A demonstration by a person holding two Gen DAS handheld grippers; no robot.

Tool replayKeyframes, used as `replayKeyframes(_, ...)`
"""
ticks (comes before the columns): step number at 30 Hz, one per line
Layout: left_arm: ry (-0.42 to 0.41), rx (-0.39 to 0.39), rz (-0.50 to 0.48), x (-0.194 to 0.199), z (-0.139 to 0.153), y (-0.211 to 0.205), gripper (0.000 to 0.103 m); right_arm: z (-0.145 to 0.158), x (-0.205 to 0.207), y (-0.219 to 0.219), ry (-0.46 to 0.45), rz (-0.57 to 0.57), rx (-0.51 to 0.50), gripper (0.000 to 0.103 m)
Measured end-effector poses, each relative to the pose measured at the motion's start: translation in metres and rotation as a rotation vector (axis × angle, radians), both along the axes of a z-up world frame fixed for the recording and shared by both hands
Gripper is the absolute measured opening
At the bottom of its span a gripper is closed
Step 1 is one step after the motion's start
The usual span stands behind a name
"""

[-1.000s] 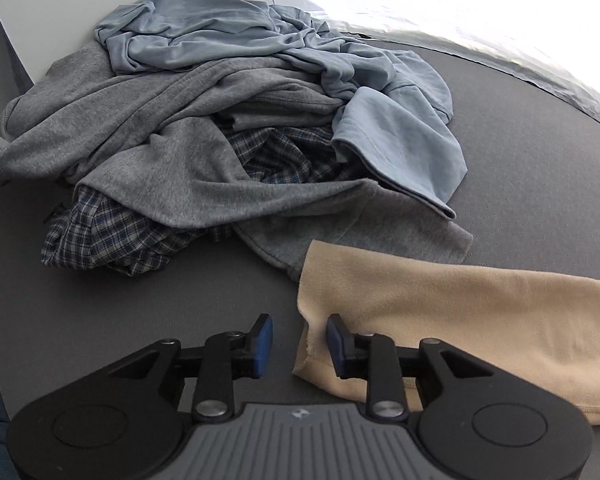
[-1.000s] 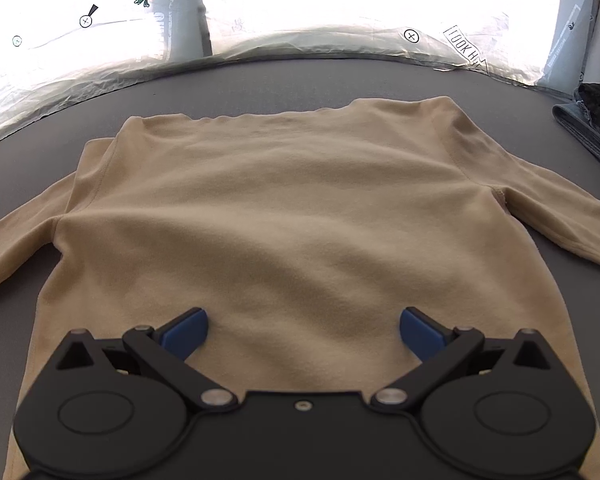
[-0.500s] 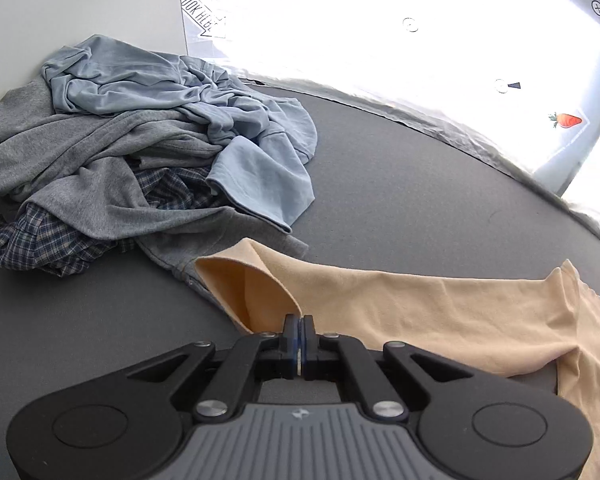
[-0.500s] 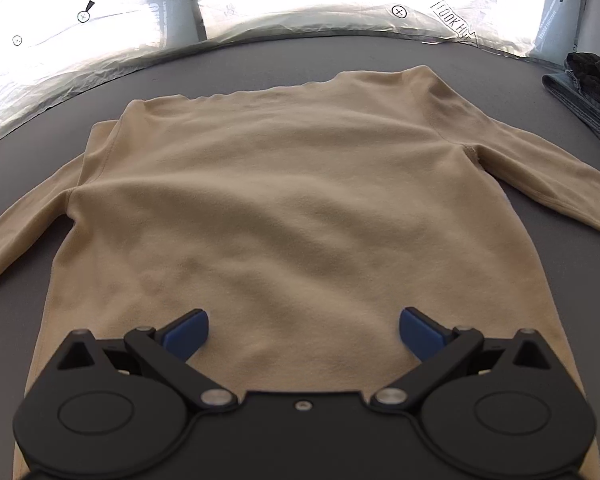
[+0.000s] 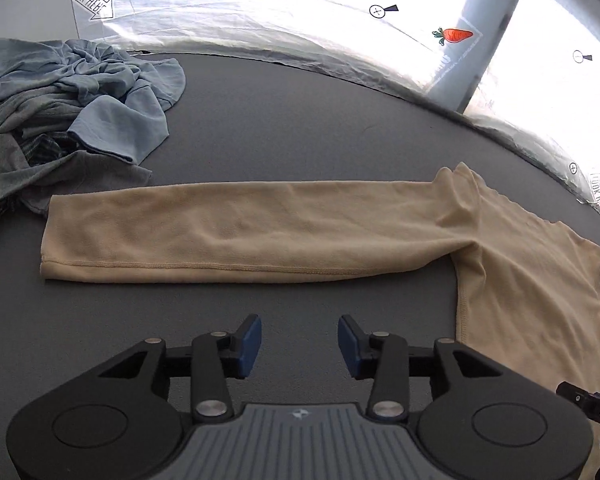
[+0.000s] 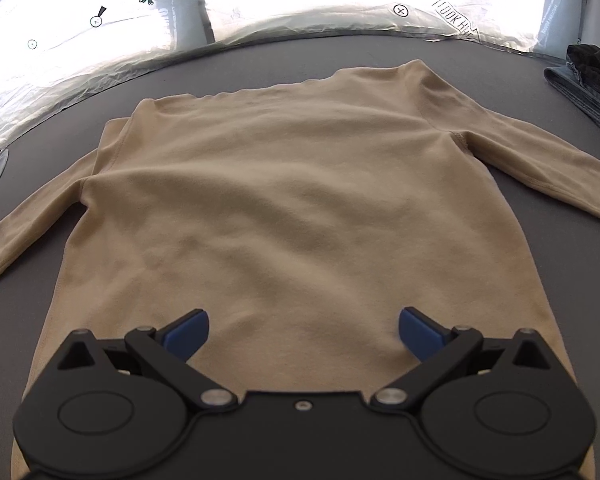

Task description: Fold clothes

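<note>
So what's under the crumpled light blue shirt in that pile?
Under the crumpled light blue shirt lie a grey knit garment and dark plaid fabric; anything deeper is covered.

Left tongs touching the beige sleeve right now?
Apart. The left wrist view shows bare grey table between the opening, empty left tongs and the beige sleeve.

I am looking at a dark grey counter [image 5: 300, 128]; a beige long-sleeved top [image 6: 300, 208] is lying flat on it, sleeves spread; a heap of grey, blue and plaid clothes [image 5: 72, 120] is sitting at its left end; folded dark garments [image 6: 592, 80] are resting at the right edge.
</note>
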State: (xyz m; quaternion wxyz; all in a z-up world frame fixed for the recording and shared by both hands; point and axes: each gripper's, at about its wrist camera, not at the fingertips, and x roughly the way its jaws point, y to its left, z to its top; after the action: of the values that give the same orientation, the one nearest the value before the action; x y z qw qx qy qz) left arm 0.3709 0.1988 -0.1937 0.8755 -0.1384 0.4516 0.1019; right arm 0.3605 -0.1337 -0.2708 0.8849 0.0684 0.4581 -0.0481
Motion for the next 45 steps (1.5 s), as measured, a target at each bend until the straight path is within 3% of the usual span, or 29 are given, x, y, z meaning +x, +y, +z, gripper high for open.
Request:
replayKeyframes(1,0.003,0.012,0.076,-0.001,-0.002,0.015,0.066,-0.001,0.001,0.001,0.000,0.007,-0.011,0.103)
replayKeyframes(3,0.020,0.050,0.213,-0.002,-0.009,0.048,0.068,-0.003,0.002,0.005,-0.002,0.027,-0.045,0.103)
replayKeyframes(6,0.053,0.069,0.317,-0.006,-0.022,0.085,0.070,-0.005,0.003,0.008,-0.023,0.025,-0.069,0.103)
replayKeyframes(9,0.053,0.104,0.387,-0.009,-0.028,0.115,0.080,-0.005,0.005,0.008,-0.032,0.019,-0.071,0.103)
replayKeyframes(14,0.047,0.166,0.410,-0.003,-0.042,0.138,0.082,-0.006,0.005,0.009,-0.047,0.000,-0.077,0.103)
replayKeyframes(18,0.052,0.135,0.386,0.005,-0.052,0.141,0.081,-0.007,0.003,0.009,-0.056,-0.008,-0.078,0.103)
replayKeyframes(21,0.026,0.117,0.362,0.009,-0.054,0.135,0.067,-0.007,0.004,0.010,-0.056,-0.016,-0.079,0.103)
replayKeyframes(24,0.002,0.115,0.309,0.015,-0.053,0.125,0.028,-0.007,0.005,0.010,-0.057,-0.023,-0.079,0.103)
replayKeyframes(25,-0.006,0.100,0.285,0.018,-0.052,0.122,0.004,-0.007,0.005,0.010,-0.058,-0.023,-0.079,0.103)
replayKeyframes(28,-0.016,0.129,0.258,0.029,-0.043,0.105,0.004,-0.008,0.004,0.010,-0.064,-0.024,-0.080,0.103)
replayKeyframes(33,-0.092,0.046,0.082,0.041,-0.015,0.056,0.004,-0.008,0.003,0.010,-0.069,-0.024,-0.080,0.103)
replayKeyframes(38,-0.056,-0.160,-0.172,0.057,-0.005,-0.005,0.008,-0.008,0.003,0.010,-0.071,-0.021,-0.078,0.103)
replayKeyframes(39,-0.051,-0.185,-0.222,0.058,-0.005,-0.017,0.011,-0.008,0.003,0.010,-0.070,-0.019,-0.077,0.103)
replayKeyframes(41,-0.044,-0.198,-0.331,0.056,-0.005,-0.040,0.032,-0.007,0.003,0.010,-0.068,-0.017,-0.074,0.103)
replayKeyframes(43,-0.047,-0.172,-0.397,0.050,-0.004,-0.054,0.040,-0.006,0.003,0.010,-0.063,-0.015,-0.071,0.103)
replayKeyframes(45,-0.048,-0.151,-0.423,0.044,-0.005,-0.060,0.042,-0.005,0.005,0.009,-0.052,-0.012,-0.065,0.103)
